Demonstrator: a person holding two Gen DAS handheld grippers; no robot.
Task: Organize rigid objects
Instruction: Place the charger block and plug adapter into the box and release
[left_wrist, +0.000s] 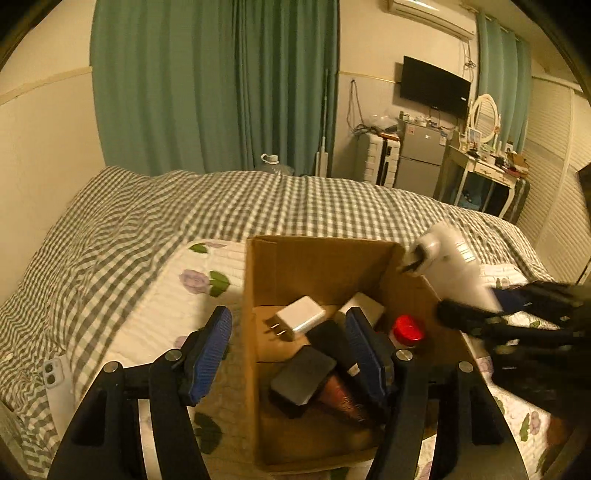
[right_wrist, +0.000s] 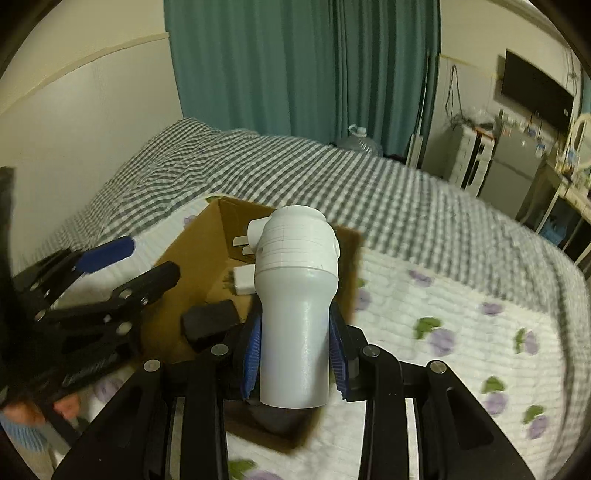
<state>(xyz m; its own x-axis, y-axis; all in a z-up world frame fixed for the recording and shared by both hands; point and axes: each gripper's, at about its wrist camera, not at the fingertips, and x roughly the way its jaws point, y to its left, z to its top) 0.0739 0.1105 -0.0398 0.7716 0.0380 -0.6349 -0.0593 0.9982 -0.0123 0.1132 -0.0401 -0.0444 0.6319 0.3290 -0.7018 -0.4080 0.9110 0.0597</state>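
A brown cardboard box (left_wrist: 321, 258) stands on the bed; it also shows in the right wrist view (right_wrist: 192, 258). Inside lie a white charger (left_wrist: 301, 317), a second white block (left_wrist: 364, 306), a grey power bank (left_wrist: 303, 374), black items and a red-capped jar (left_wrist: 406, 328). My right gripper (right_wrist: 295, 354) is shut on a white bottle-shaped device (right_wrist: 295, 295) and holds it over the box's right side; it shows in the left wrist view (left_wrist: 454, 266). My left gripper (left_wrist: 291, 354) is open and straddles the box's left wall, empty.
The box sits on a white floral quilt (right_wrist: 461, 332) over a grey checked bedspread (left_wrist: 221, 206). A white phone (left_wrist: 53, 376) lies at the left. Green curtains, a fridge (left_wrist: 421, 158), a TV and a dressing table stand beyond the bed.
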